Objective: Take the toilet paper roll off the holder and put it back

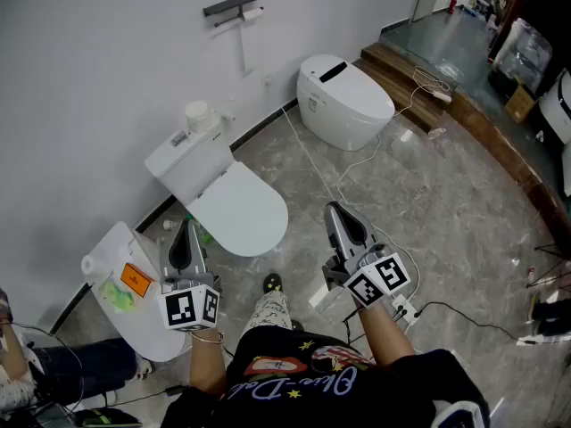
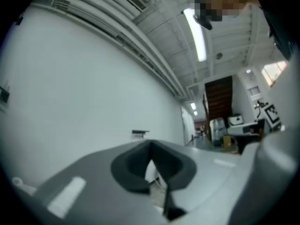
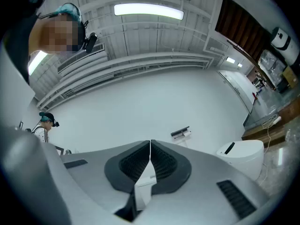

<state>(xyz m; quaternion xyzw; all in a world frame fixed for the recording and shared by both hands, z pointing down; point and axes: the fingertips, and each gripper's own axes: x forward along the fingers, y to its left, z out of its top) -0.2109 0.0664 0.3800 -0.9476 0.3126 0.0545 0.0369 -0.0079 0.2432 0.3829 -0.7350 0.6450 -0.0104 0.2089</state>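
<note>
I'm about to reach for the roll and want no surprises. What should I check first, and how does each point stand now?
1. White toilet paper roll on the black wall holder: ok.
2. Left gripper jaws apart for a grasp: not ok, together, nothing between.
3. Right gripper jaws apart: not ok, together, empty.
4. Grippers near the holder: not ok, both far from it, by the person's body.
5. Free way to the wall: cannot tell; a white closed-lid toilet and a white cable lie between.
</note>
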